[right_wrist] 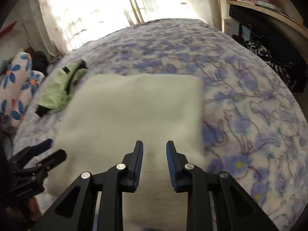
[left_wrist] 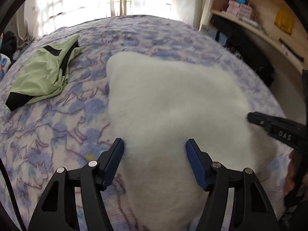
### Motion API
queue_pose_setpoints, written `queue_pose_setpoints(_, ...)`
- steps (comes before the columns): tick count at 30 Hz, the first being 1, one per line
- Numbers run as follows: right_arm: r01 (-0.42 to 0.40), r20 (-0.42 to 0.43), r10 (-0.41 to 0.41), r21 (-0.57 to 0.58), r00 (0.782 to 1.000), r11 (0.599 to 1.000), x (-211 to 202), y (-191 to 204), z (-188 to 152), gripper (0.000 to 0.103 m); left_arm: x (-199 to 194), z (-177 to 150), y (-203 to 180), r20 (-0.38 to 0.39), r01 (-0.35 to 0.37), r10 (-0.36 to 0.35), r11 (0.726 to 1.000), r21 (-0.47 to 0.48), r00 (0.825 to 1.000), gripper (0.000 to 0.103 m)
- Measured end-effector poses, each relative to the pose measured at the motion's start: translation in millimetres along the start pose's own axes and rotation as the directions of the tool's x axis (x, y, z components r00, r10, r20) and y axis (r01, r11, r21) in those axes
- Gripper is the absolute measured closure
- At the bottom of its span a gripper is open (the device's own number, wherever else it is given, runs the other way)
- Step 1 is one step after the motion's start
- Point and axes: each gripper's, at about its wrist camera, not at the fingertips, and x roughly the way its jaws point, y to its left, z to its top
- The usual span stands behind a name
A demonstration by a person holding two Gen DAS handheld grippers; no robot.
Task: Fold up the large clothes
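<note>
Two grippers closing in on a white garment [left_wrist: 169,105] spread on a bed [left_wrist: 57,134].
Left gripper [left_wrist: 155,146] is gaping, empty, over its near edge; right gripper [right_wrist: 155,146], slightly parted and empty, is hovering alongside.

A home bedroom: a bed [right_wrist: 250,104] under a floral blanket (purple-blue), curtained window [right_wrist: 92,9], wooden shelves [left_wrist: 256,19].

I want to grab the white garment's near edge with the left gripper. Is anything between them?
Nothing visible. The left gripper is open right over the white garment, with only fabric between its fingers. The green jacket lies off to the side on the bed, apart from the garment in this view.
</note>
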Motion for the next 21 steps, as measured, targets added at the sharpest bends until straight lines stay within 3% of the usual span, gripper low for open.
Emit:
queue_pose_setpoints(1,-0.029,-0.003,0.029,0.027,1.000,0.999,4,-14,-5,0.103,3,-4,4,0.007,0.012,-0.012,1.000,-0.007,1.000,0.034)
queue_pose_setpoints(2,-0.039,0.000,0.039,0.063,0.999,0.997,2,-26,-9,0.103,2,-6,8,0.007,0.034,-0.034,0.999,-0.023,0.999,0.034)
queue_pose_setpoints(4,0.082,-0.016,-0.081,0.086,0.997,0.993,-5,-41,-11,0.102,1,-6,15,-0.003,0.045,-0.045,0.998,-0.043,0.999,0.034)
queue_pose_setpoints(5,0.063,-0.025,-0.061,0.114,0.998,0.991,-8,-51,-14,0.097,1,-6,17,-0.005,0.050,-0.051,0.997,-0.055,0.999,0.034)
queue_pose_setpoints(7,-0.012,-0.038,0.019,0.182,0.999,0.983,-11,-67,-22,0.097,-1,-7,23,-0.015,0.075,-0.076,0.993,-0.094,0.997,0.034)
queue_pose_setpoints(13,-0.074,-0.017,0.081,0.229,0.997,0.971,-28,-75,-39,0.096,-17,-12,16,-0.004,0.019,-0.019,0.997,-0.070,1.000,0.034)
queue_pose_setpoints(21,-0.099,0.006,0.101,0.235,0.995,0.967,-47,-59,-46,0.070,-45,-13,15,-0.017,-0.039,0.038,0.997,-0.062,0.999,0.023)
